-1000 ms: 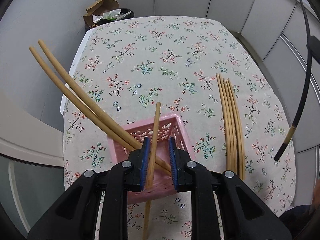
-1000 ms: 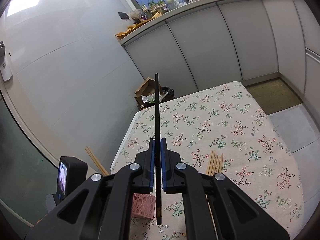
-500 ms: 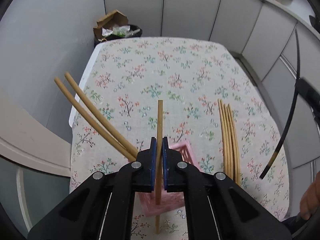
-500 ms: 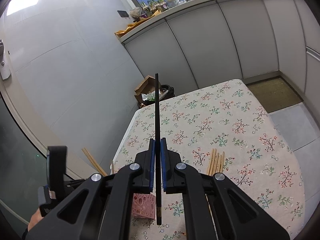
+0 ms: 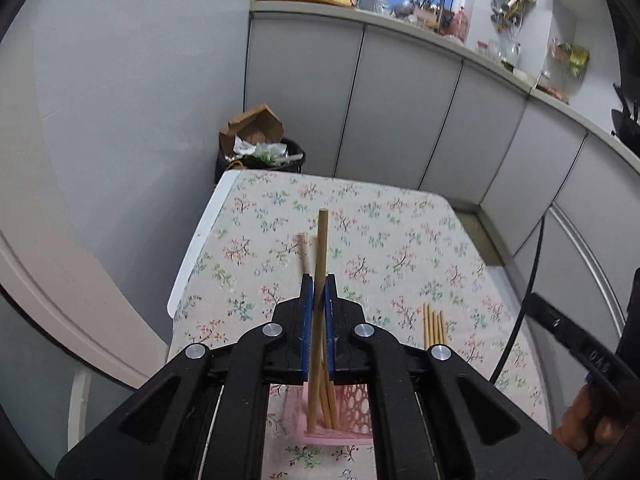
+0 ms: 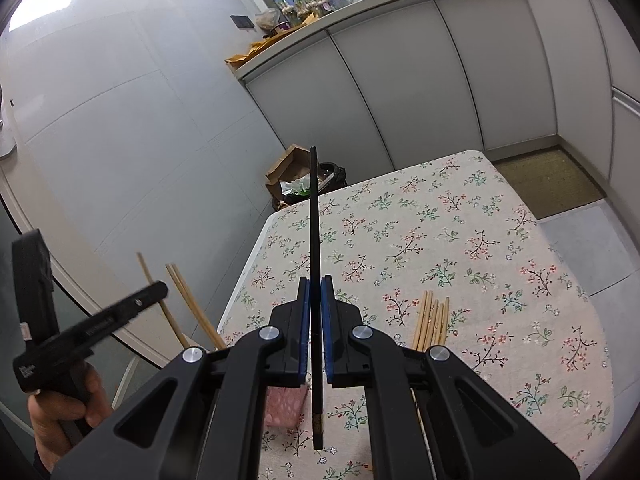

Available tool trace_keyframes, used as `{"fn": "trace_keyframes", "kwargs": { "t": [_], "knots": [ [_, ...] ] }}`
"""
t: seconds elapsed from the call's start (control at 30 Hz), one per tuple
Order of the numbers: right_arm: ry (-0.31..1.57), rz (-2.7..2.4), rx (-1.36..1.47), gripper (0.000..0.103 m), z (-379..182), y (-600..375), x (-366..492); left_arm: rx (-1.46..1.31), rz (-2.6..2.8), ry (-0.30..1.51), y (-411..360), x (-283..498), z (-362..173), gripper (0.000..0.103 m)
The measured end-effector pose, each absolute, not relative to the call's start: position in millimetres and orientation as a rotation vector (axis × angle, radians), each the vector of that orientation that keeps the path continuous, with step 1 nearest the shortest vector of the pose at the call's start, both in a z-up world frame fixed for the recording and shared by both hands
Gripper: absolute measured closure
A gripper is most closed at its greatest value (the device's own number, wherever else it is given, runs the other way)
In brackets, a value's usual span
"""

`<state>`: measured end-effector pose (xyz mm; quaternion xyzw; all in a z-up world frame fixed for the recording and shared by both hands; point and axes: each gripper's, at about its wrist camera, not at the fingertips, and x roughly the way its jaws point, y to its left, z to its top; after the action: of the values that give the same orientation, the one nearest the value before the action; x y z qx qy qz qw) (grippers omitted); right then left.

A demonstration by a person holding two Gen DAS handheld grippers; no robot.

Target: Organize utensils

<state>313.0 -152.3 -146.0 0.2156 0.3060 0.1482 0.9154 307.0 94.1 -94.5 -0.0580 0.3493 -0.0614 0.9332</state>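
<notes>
The left gripper (image 5: 316, 292), whose jaws were open a second ago, is now clamping the light wooden chopstick (image 5: 321, 248) and tilting up, so its view is swinging from the floral-clothed surface (image 5: 400, 248) toward the cabinets. That chopstick is standing upright in the pink perforated plastic basket (image 5: 352, 404), beside two other chopsticks.

Right gripper (image 6: 315, 296) clamping upright black chopstick (image 6: 314, 240), wooden chopsticks (image 6: 433, 318) on floral tablecloth (image 6: 460, 248)

Left tool (image 5: 316, 300) and right tool (image 6: 315, 304) both clamped
</notes>
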Motion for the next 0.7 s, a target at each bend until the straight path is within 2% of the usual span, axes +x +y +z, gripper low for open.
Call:
{"fn": "trace_keyframes", "kwargs": {
  "t": [0.2,0.7],
  "knots": [
    [0.647,0.304,0.43,0.097,-152,-146,315,-0.13,-0.127,0.763,96,317,-107,0.098],
    [0.684,0.329,0.419,0.097,-163,-132,322,-0.407,-0.139,0.793,148,340,-122,0.097]
  ]
}}
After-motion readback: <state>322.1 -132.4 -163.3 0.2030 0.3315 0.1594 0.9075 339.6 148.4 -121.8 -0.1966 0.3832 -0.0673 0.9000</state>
